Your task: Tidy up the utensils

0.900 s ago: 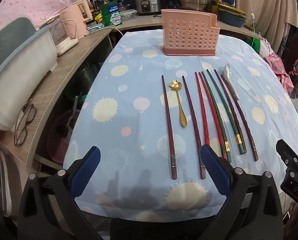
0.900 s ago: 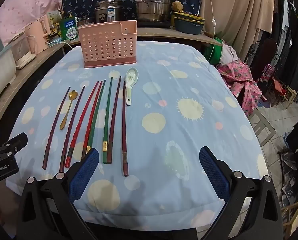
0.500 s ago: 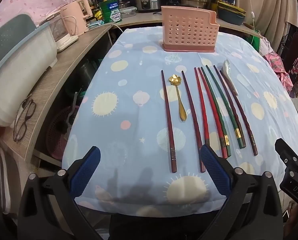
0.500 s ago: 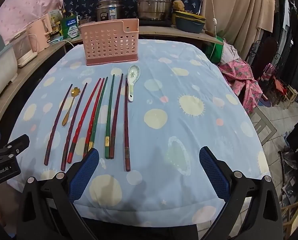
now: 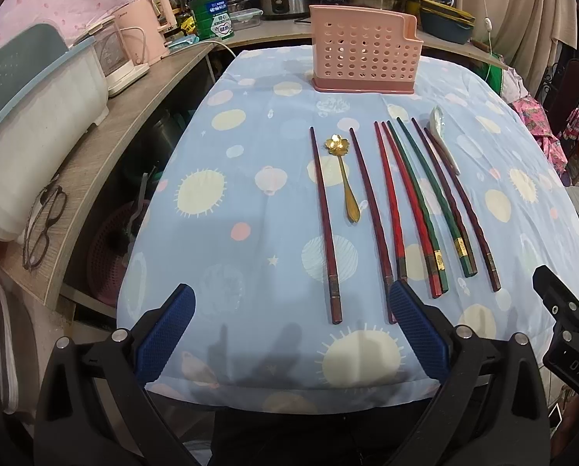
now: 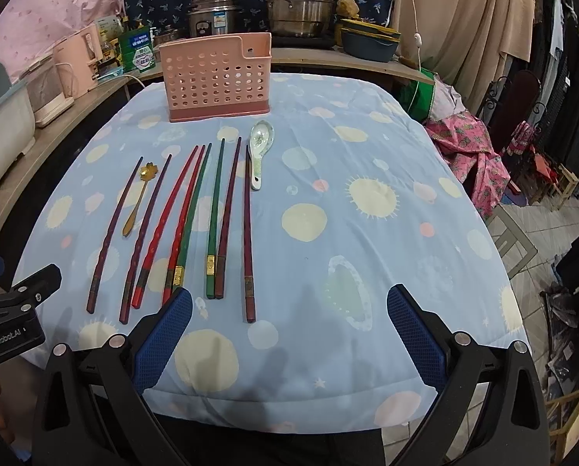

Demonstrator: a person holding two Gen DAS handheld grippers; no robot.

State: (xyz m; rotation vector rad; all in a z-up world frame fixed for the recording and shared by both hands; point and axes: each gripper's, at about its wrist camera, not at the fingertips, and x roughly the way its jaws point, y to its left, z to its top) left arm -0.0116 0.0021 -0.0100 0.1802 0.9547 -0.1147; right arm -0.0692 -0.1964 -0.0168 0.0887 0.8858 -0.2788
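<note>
Chopsticks [image 5: 400, 209] lie in a row on the blue spotted tablecloth [image 5: 250, 202], just beyond the left gripper [image 5: 285, 330] and right gripper [image 6: 285, 330], both spread wide and empty. Farther back stands a pink basket [image 5: 365, 52], then cluttered counters with steel pots [image 6: 299, 2].

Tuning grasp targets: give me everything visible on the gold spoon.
The gold spoon is small, shiny and metal-looking, with a flower-shaped bowl and a slim tapering handle. It lies flat on the tablecloth, bowl toward the pink basket, between two dark chopsticks, touching neither. No gripper is on it.
</note>
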